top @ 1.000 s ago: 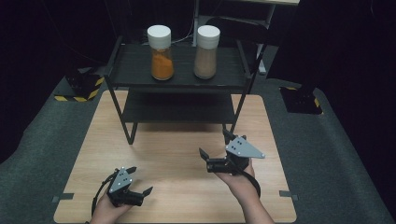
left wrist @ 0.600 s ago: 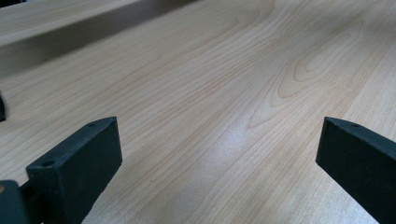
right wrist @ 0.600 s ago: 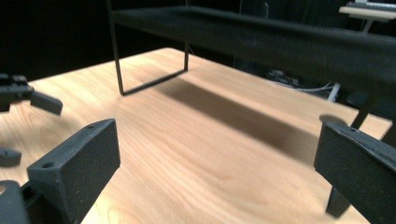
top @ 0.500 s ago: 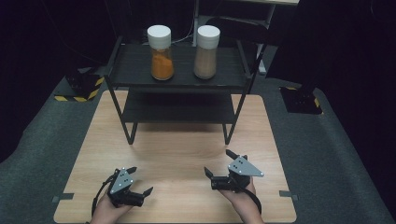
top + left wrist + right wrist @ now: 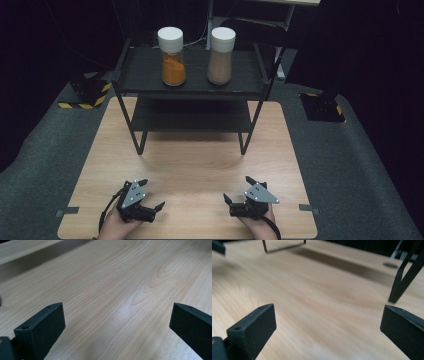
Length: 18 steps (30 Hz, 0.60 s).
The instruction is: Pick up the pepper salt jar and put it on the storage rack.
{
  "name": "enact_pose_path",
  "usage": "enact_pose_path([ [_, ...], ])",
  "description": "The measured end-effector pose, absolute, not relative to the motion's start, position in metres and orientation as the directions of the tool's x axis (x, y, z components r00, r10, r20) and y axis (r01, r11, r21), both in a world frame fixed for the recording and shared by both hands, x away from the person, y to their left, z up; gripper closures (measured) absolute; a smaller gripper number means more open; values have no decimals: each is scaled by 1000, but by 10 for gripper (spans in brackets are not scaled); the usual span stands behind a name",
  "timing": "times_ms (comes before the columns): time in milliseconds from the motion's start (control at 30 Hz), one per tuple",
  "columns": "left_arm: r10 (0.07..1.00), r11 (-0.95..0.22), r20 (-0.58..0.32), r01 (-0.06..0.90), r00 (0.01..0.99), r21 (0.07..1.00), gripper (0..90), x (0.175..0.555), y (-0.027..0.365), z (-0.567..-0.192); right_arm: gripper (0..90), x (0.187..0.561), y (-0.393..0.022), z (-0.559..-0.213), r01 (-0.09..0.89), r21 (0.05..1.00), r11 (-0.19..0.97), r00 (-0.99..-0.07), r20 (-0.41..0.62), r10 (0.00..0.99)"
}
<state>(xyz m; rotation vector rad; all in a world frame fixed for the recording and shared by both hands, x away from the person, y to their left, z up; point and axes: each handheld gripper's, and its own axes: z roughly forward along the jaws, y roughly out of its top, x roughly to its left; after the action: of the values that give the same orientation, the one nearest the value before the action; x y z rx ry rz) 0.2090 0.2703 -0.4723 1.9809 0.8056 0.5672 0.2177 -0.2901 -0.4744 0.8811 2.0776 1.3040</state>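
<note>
Two jars with white lids stand on the top shelf of a black rack: one of orange powder and, to its right, one of brown powder. My left gripper rests low over the wooden table near the front left edge, held in a hand. It is open, and in the left gripper view only bare wood lies between its jaws. My right gripper sits near the front right edge, also open. Between its jaws there is nothing but table.
The rack has a lower shelf and thin black legs standing on the far half of the table; one leg rises ahead of the right gripper. Grey carpet surrounds the table. Black bases with yellow stripes stand at both far sides.
My right gripper has drawn back from the middle of the table toward the front edge and sunk lower. The left gripper and the jars have stayed put.
</note>
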Motion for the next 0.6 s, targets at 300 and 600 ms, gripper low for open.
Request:
enact_pose_path([
  [300,713,-422,115,293,691,858,7,206,266,-472,0,210,-287,-478,208,904,374,-650,-158,744],
  [600,706,-436,128,285,697,853,11,205,264,-471,0,200,-291,-477,233,904,358,-629,-140,764],
])
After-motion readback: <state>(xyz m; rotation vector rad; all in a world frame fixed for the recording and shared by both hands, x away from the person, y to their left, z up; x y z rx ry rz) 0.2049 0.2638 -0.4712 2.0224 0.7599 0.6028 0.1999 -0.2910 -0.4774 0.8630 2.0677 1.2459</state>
